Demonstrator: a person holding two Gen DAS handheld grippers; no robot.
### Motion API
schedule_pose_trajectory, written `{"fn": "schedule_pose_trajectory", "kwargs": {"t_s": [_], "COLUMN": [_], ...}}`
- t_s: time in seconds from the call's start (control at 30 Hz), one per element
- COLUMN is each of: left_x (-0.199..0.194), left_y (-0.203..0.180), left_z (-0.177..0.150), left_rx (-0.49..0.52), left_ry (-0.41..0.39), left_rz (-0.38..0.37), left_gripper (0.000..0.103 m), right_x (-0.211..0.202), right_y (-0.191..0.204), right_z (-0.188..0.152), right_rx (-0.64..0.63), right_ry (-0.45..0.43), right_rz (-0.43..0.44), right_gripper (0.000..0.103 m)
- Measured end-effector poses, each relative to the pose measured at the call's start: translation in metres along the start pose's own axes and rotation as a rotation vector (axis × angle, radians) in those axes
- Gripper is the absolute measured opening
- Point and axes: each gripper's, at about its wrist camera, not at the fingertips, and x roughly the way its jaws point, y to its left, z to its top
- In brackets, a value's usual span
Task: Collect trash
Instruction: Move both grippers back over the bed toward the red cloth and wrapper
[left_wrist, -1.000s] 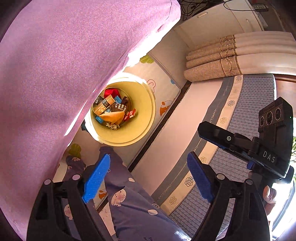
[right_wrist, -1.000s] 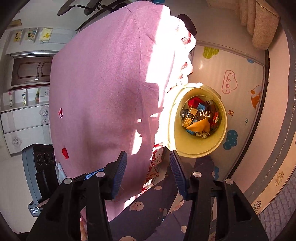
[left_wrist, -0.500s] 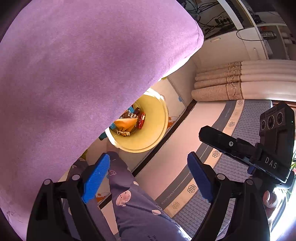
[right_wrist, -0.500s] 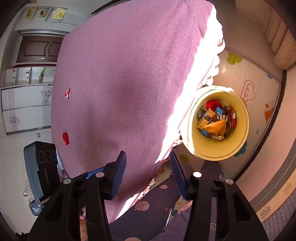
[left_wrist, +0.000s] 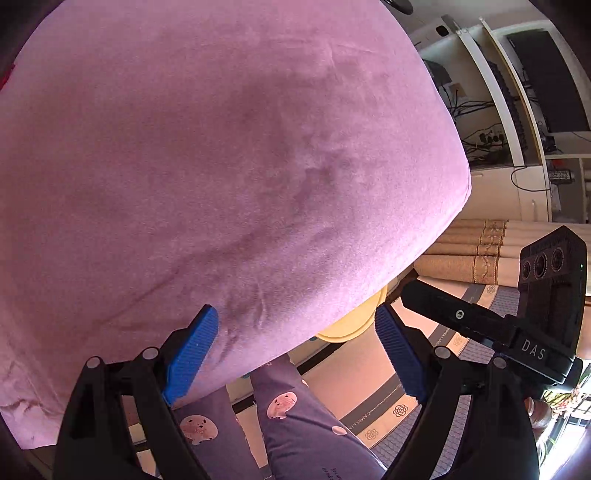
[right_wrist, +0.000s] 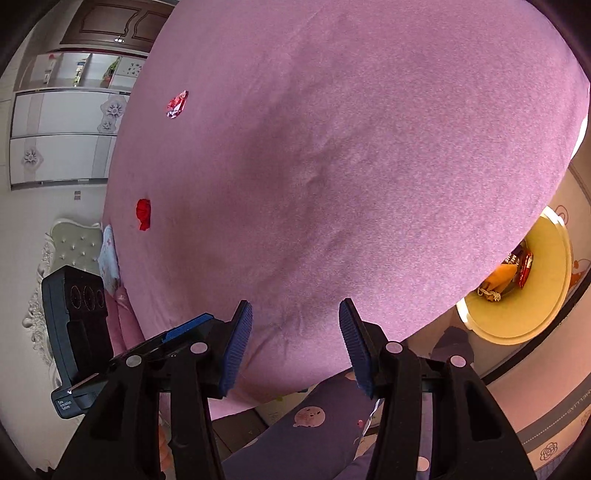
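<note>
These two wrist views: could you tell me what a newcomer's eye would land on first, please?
The pink bedspread fills most of both views. Two bits of red trash lie near its far left side. A yellow bin holding wrappers peeks out past the bed's lower right edge.

Bed cover (right_wrist: 369, 166): we see matt pink cloth, softly napped.
Wrapper (right_wrist: 176, 104): we see glossy, crinkled red foil.
Bin (right_wrist: 546, 295): we see smooth cream plastic.
Pads (right_wrist: 236, 343): we see ribbed blue plastic.
</note>
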Motion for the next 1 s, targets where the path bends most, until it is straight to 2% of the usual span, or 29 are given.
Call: {"fn": "schedule_pose_trajectory", "kwargs": {"t_s": [0.23, 0.53, 0.73, 1.0], "left_x": [-0.040, -0.076, -0.091, -0.106], "left_y": [0.058, 0.104, 0.124, 0.154], "left_z": [0.028, 0.059, 0.091, 0.159], "left_rx": [-0.057, -0.133, -0.192, -0.274], "left_ry": [-0.074, -0.141, -0.172, -0.202], "left_rz": [0.011, 0.003, 0.004, 0.023], "left_gripper": [0.087, 0.089, 0.089, 0.090], "right_x": [0.034, 0.061, 0.078, 0.111], "right_y": [0.065, 0.134, 0.175, 0.216], "right_z": [0.021, 0.063, 0.103, 0.177], "right_rx": [-0.081, -0.198, -0.258, -0.311], "right_ry": [0.020, 0.040, 0.052, 0.090], "right_rz": [0.003, 0.008, 0.020, 0.025], "right_gripper": [0.049, 0.050, 0.050, 0.051]}}
